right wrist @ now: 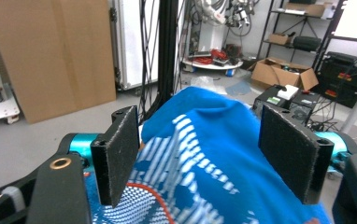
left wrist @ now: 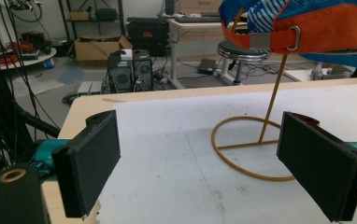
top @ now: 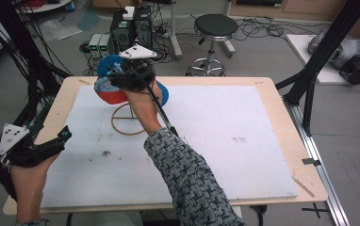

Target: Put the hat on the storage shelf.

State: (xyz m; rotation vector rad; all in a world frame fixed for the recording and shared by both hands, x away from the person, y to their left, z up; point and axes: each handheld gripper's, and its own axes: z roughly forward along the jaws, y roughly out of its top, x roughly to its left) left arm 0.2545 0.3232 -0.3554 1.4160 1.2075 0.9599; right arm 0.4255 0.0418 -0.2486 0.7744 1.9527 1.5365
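Observation:
A blue and orange mesh cap [top: 112, 94] sits on top of a thin gold wire stand [top: 122, 127] at the back left of the white mat. My right gripper [top: 118, 76] reaches over the cap from the near side. In the right gripper view its jaws stand open [right wrist: 200, 135] on either side of the blue crown [right wrist: 214, 186], and the pads do not press on it. My left gripper [top: 65, 136] hovers open and empty by the table's front left corner. In the left gripper view it [left wrist: 204, 168] faces the stand's ring [left wrist: 242, 161] and the cap's orange back strap [left wrist: 326, 29].
The white mat [top: 225, 141] covers most of the wooden table [top: 282, 108]. Black frame posts [top: 319, 61] rise at the table's right and left. On the floor behind stand a black stool [top: 215, 28] and computer boxes [top: 131, 28] among cables.

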